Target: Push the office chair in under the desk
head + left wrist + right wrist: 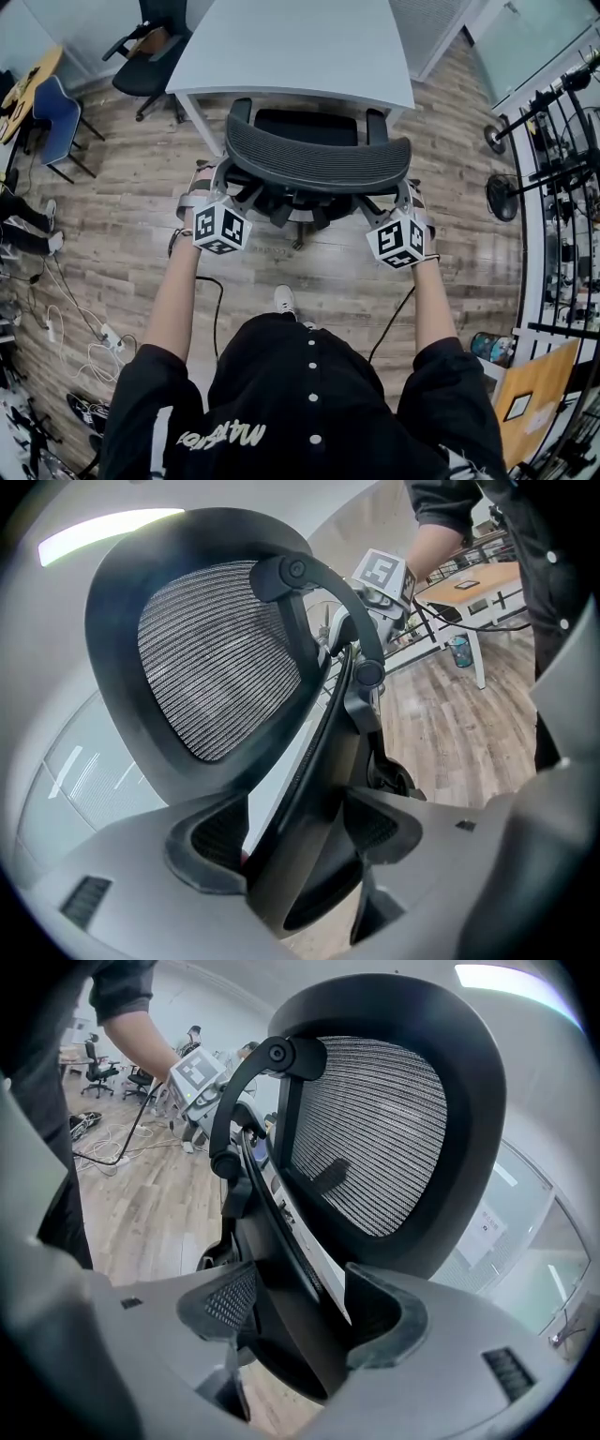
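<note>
A black mesh-backed office chair [317, 159] stands right in front of me, its seat [305, 127] partly under the pale grey desk [291, 47]. My left gripper [217, 183] is shut on the left edge of the backrest frame, and my right gripper [405, 195] is shut on the right edge. In the left gripper view the dark frame bar [309, 789] runs between the jaws of the left gripper [300, 846], with the mesh back [216, 658] above. From the right gripper [300, 1321] the same is seen mirrored, with the frame bar [291, 1288] clamped below the mesh [375, 1129].
A second black chair [150, 56] and a blue chair [56, 112] stand at the back left. Cables [94, 347] lie on the wooden floor at left. A fan [502, 197] and metal racks [562, 187] line the right side. My shoe [284, 300] is behind the chair.
</note>
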`<action>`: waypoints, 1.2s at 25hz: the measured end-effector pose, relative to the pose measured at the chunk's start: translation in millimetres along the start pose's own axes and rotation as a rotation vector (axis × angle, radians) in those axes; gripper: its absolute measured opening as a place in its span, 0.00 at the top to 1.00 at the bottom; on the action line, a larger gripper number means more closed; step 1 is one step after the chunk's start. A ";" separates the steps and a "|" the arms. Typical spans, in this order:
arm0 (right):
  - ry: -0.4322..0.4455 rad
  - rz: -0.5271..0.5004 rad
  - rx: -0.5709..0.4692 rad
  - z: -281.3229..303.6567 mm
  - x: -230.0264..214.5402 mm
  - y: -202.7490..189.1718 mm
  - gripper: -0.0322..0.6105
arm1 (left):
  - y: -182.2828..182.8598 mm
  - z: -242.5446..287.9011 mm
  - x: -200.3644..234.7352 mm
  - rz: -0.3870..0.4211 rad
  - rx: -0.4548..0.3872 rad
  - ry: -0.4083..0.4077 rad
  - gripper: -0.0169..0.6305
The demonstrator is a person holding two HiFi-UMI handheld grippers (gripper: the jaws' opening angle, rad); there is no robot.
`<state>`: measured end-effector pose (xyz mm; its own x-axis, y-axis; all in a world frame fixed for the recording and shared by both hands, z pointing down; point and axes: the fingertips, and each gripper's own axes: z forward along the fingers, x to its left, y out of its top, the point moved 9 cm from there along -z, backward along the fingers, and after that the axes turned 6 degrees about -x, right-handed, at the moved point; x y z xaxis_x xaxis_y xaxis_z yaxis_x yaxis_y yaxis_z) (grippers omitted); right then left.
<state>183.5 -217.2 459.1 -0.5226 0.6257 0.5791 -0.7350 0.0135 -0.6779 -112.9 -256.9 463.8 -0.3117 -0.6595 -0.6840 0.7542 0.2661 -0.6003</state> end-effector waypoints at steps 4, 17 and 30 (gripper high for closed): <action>-0.009 -0.001 0.005 8.3 -2.0 3.3 0.47 | -6.4 5.0 7.6 0.002 -0.006 -0.001 0.47; -0.027 -0.003 0.017 24.8 -10.6 5.2 0.47 | -15.3 19.5 23.2 0.017 -0.031 -0.002 0.46; -0.034 -0.015 0.029 42.6 -23.4 4.5 0.47 | -20.9 33.7 36.2 0.020 -0.036 0.007 0.46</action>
<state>174.0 -265.0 461.8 -0.5256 0.5988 0.6042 -0.7549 -0.0008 -0.6559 -120.5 -310.0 465.5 -0.3010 -0.6491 -0.6986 0.7393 0.3039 -0.6009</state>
